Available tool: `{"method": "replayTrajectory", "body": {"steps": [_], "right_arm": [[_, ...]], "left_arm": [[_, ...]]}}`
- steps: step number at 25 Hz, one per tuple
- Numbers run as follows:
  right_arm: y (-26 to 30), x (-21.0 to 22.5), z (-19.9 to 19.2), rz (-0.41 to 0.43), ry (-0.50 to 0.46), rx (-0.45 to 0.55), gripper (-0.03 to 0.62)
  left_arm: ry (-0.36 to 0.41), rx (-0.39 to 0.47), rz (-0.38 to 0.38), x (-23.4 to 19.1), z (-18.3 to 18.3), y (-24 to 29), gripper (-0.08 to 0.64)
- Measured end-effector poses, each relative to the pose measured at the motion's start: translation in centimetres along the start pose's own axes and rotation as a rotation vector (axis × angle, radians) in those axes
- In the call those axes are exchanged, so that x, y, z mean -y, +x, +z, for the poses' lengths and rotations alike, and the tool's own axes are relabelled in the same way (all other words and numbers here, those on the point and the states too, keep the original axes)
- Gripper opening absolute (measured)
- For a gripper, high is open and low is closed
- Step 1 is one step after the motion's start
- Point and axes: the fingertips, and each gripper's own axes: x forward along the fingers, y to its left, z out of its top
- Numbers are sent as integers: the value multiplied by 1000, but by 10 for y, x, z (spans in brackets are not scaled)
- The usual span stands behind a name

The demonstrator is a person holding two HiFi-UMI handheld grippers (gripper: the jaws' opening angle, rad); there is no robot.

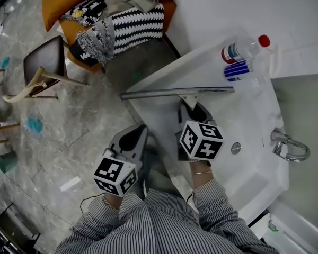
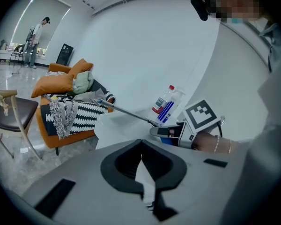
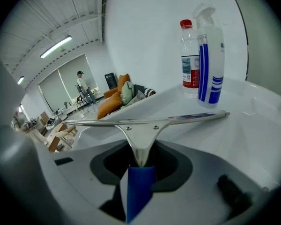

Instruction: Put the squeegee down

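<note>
The squeegee (image 1: pixel 177 92) has a long metal blade and a blue handle. Its blade lies across the near-left edge of the white sink counter (image 1: pixel 155 110), one end jutting past the edge. My right gripper (image 1: pixel 191 107) is shut on the blue handle, seen between its jaws in the right gripper view, where the squeegee (image 3: pixel 145 123) spreads out ahead of the right gripper (image 3: pixel 139 162). My left gripper (image 1: pixel 139 131) hangs off the counter's left side above the floor; in its own view the left gripper (image 2: pixel 141 149) is shut and holds nothing.
A red-capped water bottle (image 1: pixel 245 48) and a blue-striped spray bottle (image 1: pixel 248 69) stand at the counter's back. The basin holds a drain (image 1: pixel 236 148), with a faucet (image 1: pixel 289 146) at the right. An orange armchair (image 1: pixel 111 20) with clothes and a dark chair (image 1: pixel 42 62) stand on the floor.
</note>
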Motion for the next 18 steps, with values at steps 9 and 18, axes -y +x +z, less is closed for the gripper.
{"method": "replayTrajectory", "body": {"steps": [9,18], "right_arm": [[7,0,-6,-11,-12,-62,133],[8,-4,-6,-5,-33,-71,164]], "left_arm": [[0,13,9,2,2,-1,12],[9,18,17,0,6,-3,12]]}}
